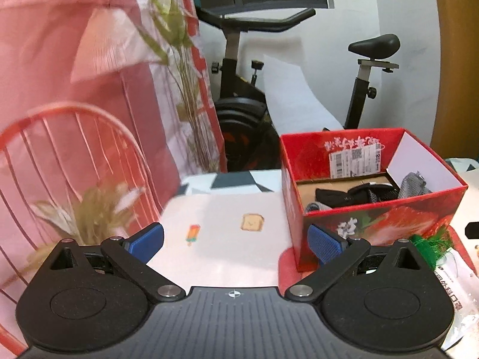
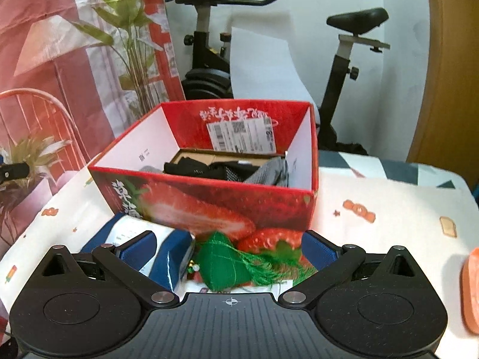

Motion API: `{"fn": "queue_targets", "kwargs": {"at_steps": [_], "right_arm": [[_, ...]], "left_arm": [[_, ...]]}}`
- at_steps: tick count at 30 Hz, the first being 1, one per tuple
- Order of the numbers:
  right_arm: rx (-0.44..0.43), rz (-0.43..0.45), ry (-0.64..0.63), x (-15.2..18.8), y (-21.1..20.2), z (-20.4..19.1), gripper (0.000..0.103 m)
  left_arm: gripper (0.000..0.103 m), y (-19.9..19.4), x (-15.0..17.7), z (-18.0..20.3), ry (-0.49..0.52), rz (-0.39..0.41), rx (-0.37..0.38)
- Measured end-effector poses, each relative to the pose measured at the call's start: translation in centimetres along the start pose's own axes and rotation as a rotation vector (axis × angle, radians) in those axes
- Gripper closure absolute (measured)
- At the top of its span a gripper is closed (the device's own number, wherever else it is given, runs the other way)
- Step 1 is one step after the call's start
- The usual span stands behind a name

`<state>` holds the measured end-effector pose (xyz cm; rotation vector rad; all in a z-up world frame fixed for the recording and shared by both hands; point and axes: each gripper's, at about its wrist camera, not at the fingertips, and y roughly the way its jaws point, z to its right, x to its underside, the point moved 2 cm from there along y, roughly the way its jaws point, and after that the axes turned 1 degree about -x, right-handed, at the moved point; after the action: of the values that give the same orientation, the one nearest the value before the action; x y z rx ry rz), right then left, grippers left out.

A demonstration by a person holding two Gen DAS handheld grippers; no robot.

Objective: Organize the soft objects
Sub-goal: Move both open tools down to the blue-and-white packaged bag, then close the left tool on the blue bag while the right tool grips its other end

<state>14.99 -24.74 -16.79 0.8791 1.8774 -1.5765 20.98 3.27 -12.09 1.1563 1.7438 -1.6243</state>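
Since the right tongs (image 2: 229, 249) were spread wide around the green tasselled pouch (image 2: 223, 266) at lower centre, touching the strawberry box (image 2: 209, 200), its loose fringe alone could be pinched; the left tongs (image 1: 236, 240) were held open, empty.

Box (image 2: 209, 200): red w/ strawberry print on outside, white side walls inside, red back wall w/ white script + white barcode label (image 2: 242, 136). Inside: black fabric (image 2: 191, 167) and grey knit item (image 2: 269, 173), brown cardboard base. Green tasselled pouch (image 2: 224, 264) in front of box, next to a blue/white pack (image 2: 167, 251). Table (image 1: 227, 239) cover white w/ small prints: toast, orange popsicle; grey/white geometric patches at far edge. Both grippers black w/ blue pads (image 1: 146, 239). Bkgd: red wire chair (image 1: 69, 155), pink/red curtain (image 1: 45, 59), green plant (image 2: 131, 30), black exercise bike (image 2: 209, 45), white wall.
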Motion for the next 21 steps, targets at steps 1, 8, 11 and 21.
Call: {"fn": "queue_targets", "kwargs": {"at_steps": [1, 8, 11, 21], "right_arm": [[-0.002, -0.001, 0.007, 0.2, 0.2, 0.1, 0.002], [-0.039, -0.034, 0.013, 1.2, 2.1, -0.6, 0.02], [-0.056, -0.045, -0.022, 1.3, 2.9, -1.6, 0.025], [-0.159, -0.103, -0.109, 2.0, 6.0, -5.3, 0.044]], "left_arm": [[0.0, 0.3, 0.3, 0.1, -0.011, -0.01, 0.015], [0.006, 3.0, 2.8, 2.0, -0.017, -0.079, 0.138], [0.02, 4.0, 3.9, 2.8, 0.002, -0.11, 0.195], [0.047, 8.1, 7.0, 3.3, -0.084, -0.238, 0.336]]}}
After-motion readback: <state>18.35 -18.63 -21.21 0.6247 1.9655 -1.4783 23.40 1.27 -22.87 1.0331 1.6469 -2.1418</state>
